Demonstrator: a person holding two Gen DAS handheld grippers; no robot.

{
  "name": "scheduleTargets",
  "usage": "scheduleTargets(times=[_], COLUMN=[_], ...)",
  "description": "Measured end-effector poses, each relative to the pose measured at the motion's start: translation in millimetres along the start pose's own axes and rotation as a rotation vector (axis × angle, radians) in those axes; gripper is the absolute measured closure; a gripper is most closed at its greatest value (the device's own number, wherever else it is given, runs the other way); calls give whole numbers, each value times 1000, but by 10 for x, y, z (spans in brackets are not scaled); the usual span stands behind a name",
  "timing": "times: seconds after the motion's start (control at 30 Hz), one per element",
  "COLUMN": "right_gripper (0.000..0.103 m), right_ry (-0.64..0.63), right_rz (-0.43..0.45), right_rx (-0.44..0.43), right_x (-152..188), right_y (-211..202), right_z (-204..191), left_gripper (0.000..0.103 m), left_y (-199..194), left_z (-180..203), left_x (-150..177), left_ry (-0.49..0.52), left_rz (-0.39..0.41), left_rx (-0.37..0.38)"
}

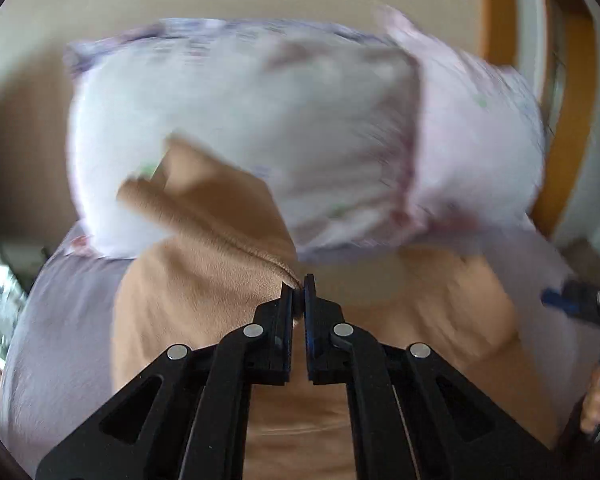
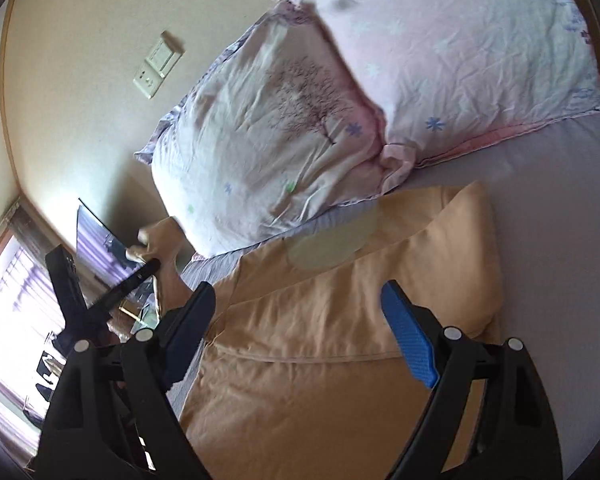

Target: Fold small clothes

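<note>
Now left gripper (image 1: 299,286) pinches tan garment (image 1: 204,300); right gripper (image 2: 298,312) fingers apart

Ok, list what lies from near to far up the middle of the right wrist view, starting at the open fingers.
Open right hand-held gripper → tan fabric garment spread flat → pale grey-green round patch at its neckline → lavender bed sheet → white pillow printed with a bare tree → cream wall.
</note>
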State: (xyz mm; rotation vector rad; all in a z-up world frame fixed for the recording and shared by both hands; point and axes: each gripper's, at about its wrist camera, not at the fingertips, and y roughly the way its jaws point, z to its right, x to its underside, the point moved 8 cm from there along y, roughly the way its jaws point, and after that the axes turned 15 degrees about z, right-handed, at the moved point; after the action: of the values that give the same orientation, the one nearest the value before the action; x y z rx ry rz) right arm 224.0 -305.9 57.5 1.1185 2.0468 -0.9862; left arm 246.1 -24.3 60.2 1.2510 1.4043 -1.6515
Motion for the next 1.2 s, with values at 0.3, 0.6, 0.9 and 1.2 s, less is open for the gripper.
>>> scheduleTargets(times=[0.3, 0.6, 0.9, 1.2], right_gripper=[32, 63, 100, 79], right_ry=[36, -213, -427, -229], right_rz=[-85, -293, -125, -89], right_rx=[129, 322, 379, 371], right_x=[-14, 340, 140, -91], right_y=[170, 813, 665, 717], right_z=[596, 826, 594, 807], left_gripper=[94, 73, 73, 71], left_y=[-67, 111, 145, 131], left_z=[1131, -631, -820, -822], left_x=[966, 763, 1030, 1120], left_ry=[333, -23, -86, -77], left_rz=[-121, -166, -209, -209], left_rx=[171, -132, -106, -106])
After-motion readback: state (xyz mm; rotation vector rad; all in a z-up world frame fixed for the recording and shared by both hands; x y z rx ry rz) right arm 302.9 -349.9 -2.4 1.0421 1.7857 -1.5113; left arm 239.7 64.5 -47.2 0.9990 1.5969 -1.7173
